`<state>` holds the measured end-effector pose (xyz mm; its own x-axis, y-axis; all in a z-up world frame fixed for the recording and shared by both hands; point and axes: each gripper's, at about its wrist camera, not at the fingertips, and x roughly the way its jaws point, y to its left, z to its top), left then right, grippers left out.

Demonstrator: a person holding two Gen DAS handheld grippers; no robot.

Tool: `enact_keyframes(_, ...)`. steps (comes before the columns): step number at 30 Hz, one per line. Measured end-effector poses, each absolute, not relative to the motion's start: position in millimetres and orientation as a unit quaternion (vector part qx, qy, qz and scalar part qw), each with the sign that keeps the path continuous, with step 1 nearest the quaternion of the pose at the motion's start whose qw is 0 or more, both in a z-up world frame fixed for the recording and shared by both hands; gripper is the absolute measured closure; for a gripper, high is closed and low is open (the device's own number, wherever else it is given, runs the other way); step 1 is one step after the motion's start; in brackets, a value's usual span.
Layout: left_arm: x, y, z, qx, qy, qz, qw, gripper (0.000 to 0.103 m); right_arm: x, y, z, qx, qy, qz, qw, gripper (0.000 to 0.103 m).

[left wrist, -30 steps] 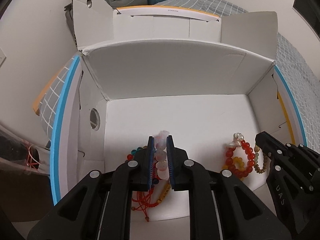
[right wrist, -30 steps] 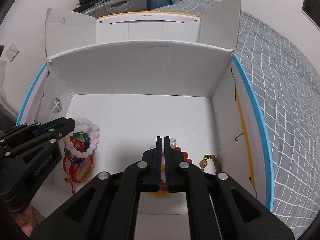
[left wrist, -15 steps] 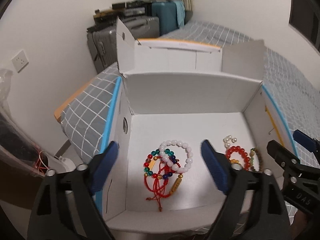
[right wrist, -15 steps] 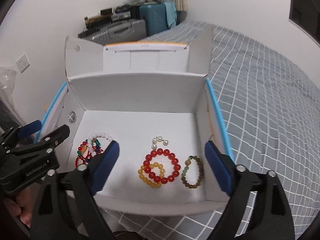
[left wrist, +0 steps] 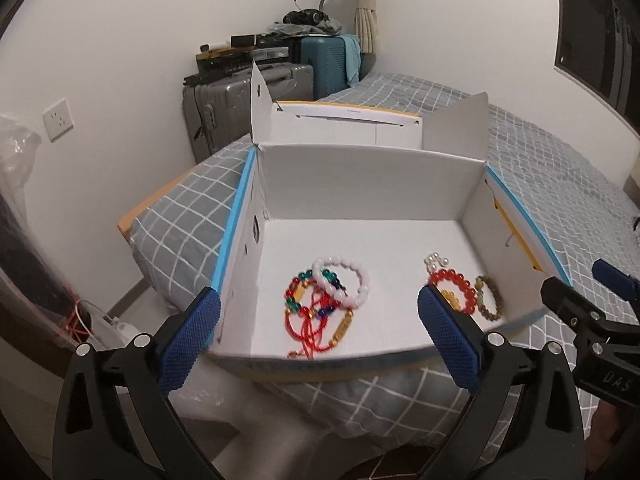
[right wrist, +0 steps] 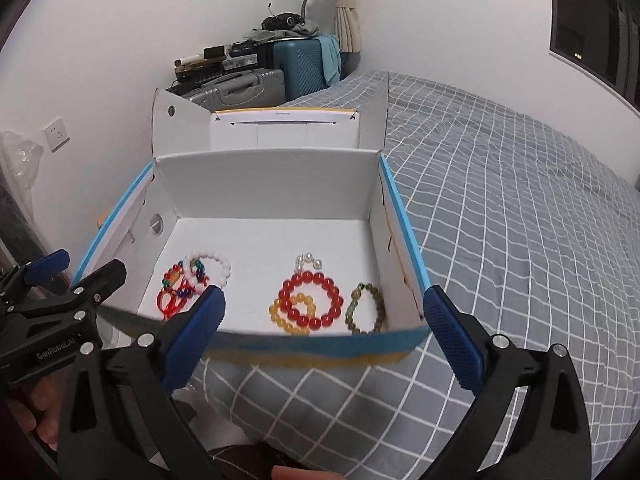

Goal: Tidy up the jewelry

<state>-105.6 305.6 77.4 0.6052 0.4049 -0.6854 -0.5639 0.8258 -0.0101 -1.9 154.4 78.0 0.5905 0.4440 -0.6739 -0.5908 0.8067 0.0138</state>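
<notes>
Both tongs hang above the near edge of the open white box (left wrist: 360, 168), tilted down toward its floor, side by side and apart from each other.

The left tongs (left wrist: 318, 334) have their jaws opening and already wide, with nothing between the blue pads (left wrist: 188, 340). Just ahead of them, inside the box, lies a heap: a white bead bracelet (left wrist: 342, 282) on top of a many-coloured bead string (left wrist: 298, 294) and red cord (left wrist: 310, 328). The right tongs (right wrist: 324, 330) show at this view's right edge.

The right tongs' jaws are also opening, spread wide and empty. Ahead between their pads lie a red bead bracelet (right wrist: 312, 300) overlapping a yellow one (right wrist: 290, 314), with a few pearls (right wrist: 308, 262) just beyond and a brown-green bracelet (right wrist: 368, 308) beside them, nearer the right pad. A hand (right wrist: 36, 412) grips the left tongs at this view's lower left.

The box rests on a grey checked bedspread (right wrist: 500, 240).
</notes>
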Motion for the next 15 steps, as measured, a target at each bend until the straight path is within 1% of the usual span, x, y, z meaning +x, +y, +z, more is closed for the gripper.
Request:
enact_keyframes(7,-116.4,293.0,67.1,-0.105,0.344,0.27,0.893,0.006,-13.9,148.1,65.1,-0.109,0.342,0.283,0.889,0.008)
enact_keyframes(15,-120.3,291.9,61.9,-0.106,0.343,0.276,0.892,0.006,-15.8,147.3,65.5,-0.107,0.338,0.282,0.891,0.008)
